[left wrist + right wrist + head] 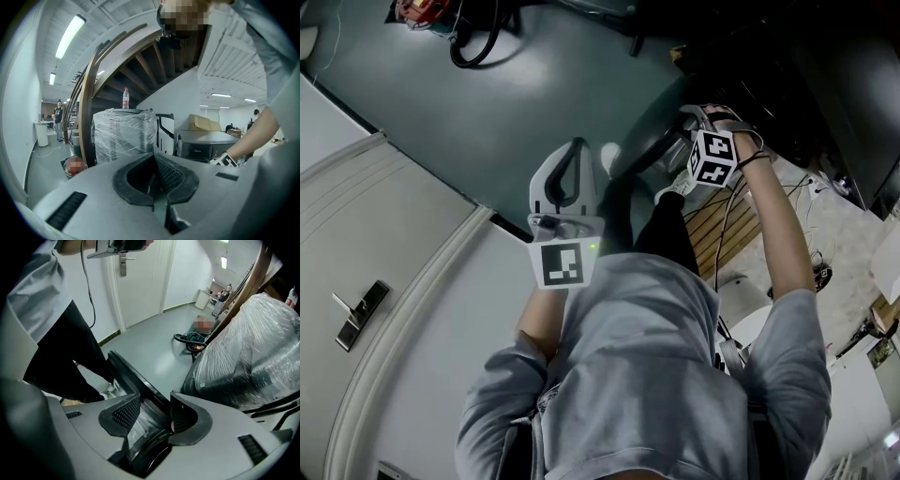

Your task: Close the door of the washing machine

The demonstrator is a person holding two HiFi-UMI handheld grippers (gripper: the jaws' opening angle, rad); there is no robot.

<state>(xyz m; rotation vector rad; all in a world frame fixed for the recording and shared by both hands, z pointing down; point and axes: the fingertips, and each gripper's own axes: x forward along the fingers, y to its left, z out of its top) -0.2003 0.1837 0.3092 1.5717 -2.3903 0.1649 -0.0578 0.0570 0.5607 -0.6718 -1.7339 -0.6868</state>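
Nearest, the left tool (pixel 577 142) (pixel 154 168) is held out roughly level in front of the person's grey top (pixel 647 375). Its jaws are together with nothing in them, and it is clear of the machine. Just right of it and a little farther off, the right tool (pixel 686 131) (pixel 154 411) points steeply down over the washing machine door (pixel 645 155) (pixel 136 378). Its jaws stand apart. The door's dark upper rim runs between the pads (pixel 124 416), and neither pad presses on it. The door stands swung out and open, with pale glass showing under the rim in the right gripper view. A slatted wooden pallet (pixel 727 230) lies beside the person's right arm, with cables (pixel 741 202) trailing over it. Beyond the door spreads the grey-green floor (pixel 506 94) (pixel 154 348). Past that stands a bulky load (pixel 124 133) (pixel 253 357) wrapped in clear film, a bottle (pixel 125 97) upright on its top, under a wooden staircase (pixel 140 56). On the left is a white room door (pixel 412 244) (pixel 140 291) with a lever handle (pixel 358 314). Far down the hall stands a person (pixel 58 117).
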